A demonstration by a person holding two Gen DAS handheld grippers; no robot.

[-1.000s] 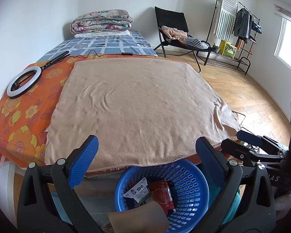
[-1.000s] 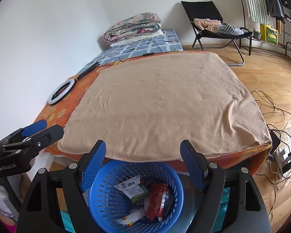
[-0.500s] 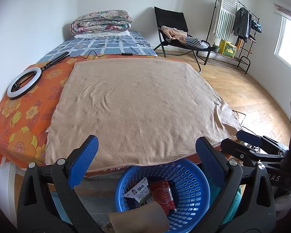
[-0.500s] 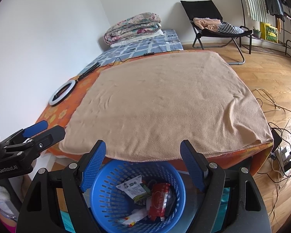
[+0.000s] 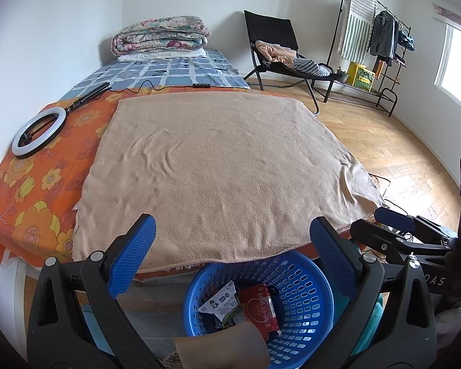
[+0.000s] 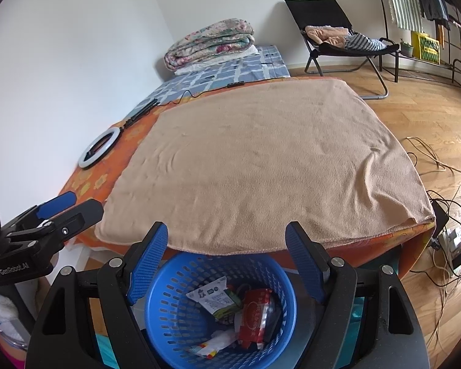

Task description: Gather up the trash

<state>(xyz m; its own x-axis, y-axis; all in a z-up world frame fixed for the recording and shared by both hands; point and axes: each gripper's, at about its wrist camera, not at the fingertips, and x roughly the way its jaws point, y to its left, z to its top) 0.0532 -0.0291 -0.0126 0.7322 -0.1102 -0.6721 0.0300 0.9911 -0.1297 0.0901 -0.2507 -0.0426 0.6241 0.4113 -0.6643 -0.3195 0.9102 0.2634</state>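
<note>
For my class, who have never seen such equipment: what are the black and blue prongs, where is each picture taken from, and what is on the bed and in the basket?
A person holds two hand-held claws, each with a fisheye camera looking along its fingers. One picture is from the left claw, the other from the right claw. Both are open and hold nothing. Below them stands a blue basket containing a red packet and a white wrapper. A tan blanket covers the bed, with a ring light beside it.
</note>
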